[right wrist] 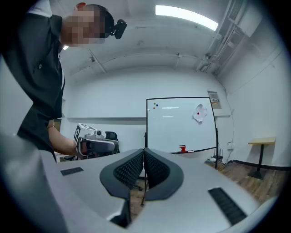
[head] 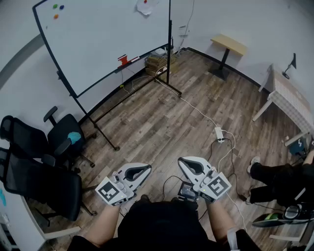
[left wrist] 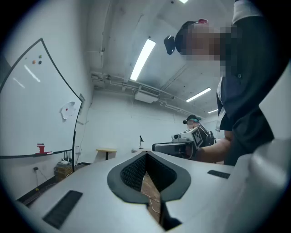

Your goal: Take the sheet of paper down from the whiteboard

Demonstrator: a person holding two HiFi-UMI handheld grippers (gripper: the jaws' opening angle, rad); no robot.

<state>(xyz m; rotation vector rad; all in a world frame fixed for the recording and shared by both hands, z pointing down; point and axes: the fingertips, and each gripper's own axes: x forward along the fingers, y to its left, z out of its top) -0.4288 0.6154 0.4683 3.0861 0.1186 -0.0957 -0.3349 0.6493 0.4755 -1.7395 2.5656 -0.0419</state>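
Plenty of bare plank floor [head: 162, 122] lies between the person and the whiteboard [head: 103, 39], which stands on a black frame by the far wall. Two black office chairs [head: 44, 162] crowd the left edge. A seated person's legs [head: 274, 179] and a white table [head: 294, 100] close the right side, and a white cable with a power strip [head: 219, 133] crosses the floor between.

Both forearms reach forward from the body. They hold the left gripper [head: 148, 168] and the right gripper [head: 180, 161] level and side by side, tips angled slightly toward each other. Each gripper's jaws are pressed together with nothing between them.

The sheet of paper [head: 145, 7] hangs at the whiteboard's upper right corner, well apart from both grippers. In the right gripper view it sits above and to the right of the jaw tips.
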